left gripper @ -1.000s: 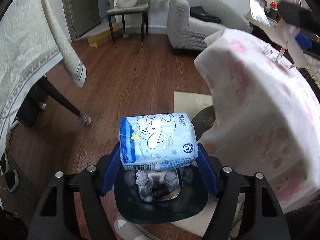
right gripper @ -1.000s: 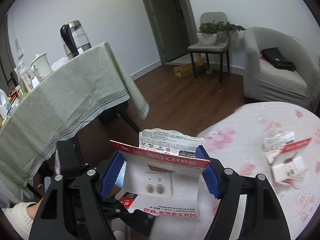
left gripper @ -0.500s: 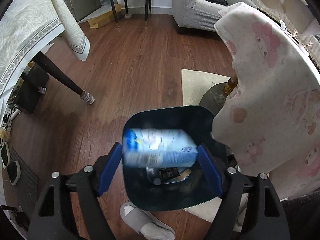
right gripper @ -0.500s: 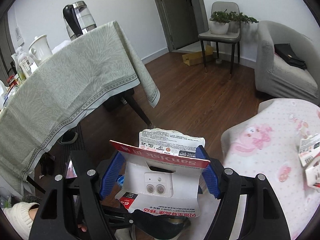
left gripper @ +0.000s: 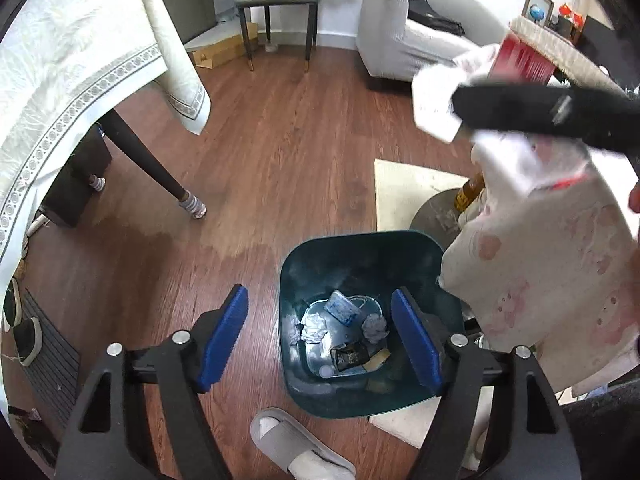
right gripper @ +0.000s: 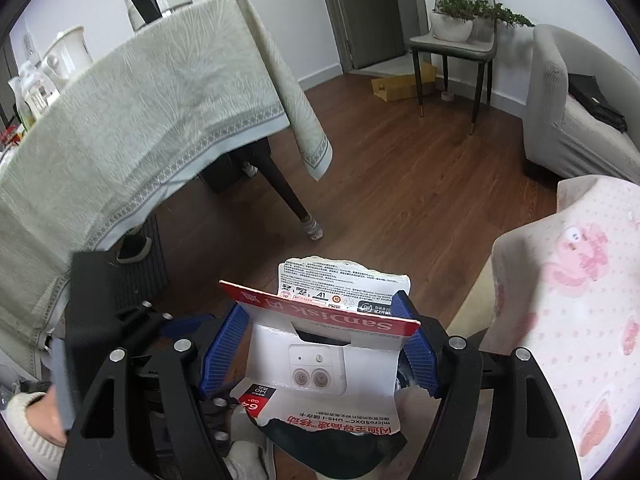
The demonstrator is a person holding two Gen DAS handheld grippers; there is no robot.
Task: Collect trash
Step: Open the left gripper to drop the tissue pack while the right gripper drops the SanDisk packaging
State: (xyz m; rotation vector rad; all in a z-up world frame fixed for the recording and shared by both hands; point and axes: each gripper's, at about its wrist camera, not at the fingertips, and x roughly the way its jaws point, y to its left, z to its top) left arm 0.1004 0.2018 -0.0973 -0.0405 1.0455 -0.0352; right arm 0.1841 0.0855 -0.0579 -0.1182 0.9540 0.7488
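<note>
My left gripper (left gripper: pixel 320 334) is open and empty above the dark green trash bin (left gripper: pixel 292 364) on the wood floor. The blue tissue pack (left gripper: pixel 342 311) lies in the bin among crumpled paper and wrappers. My right gripper (right gripper: pixel 320 344) is shut on a torn red and white SanDisk card package (right gripper: pixel 324 356). It holds it over the floor, left of the pink-patterned tablecloth (right gripper: pixel 568 304). The right gripper also shows in the left wrist view (left gripper: pixel 532 110) at the upper right, with the red package (left gripper: pixel 520 60) above it.
A table with a pale green cloth (right gripper: pixel 132 120) and dark leg (right gripper: pixel 288 196) stands at the left. A grey slipper (left gripper: pixel 296 448) lies by the bin. A cream mat (left gripper: pixel 404 192), a grey armchair (right gripper: pixel 568 112) and a chair with a plant (right gripper: pixel 456 36) lie further off.
My left gripper opened and the blue tissue pack dropped into the bin. My right gripper moved left off the pink table with the package still held.
</note>
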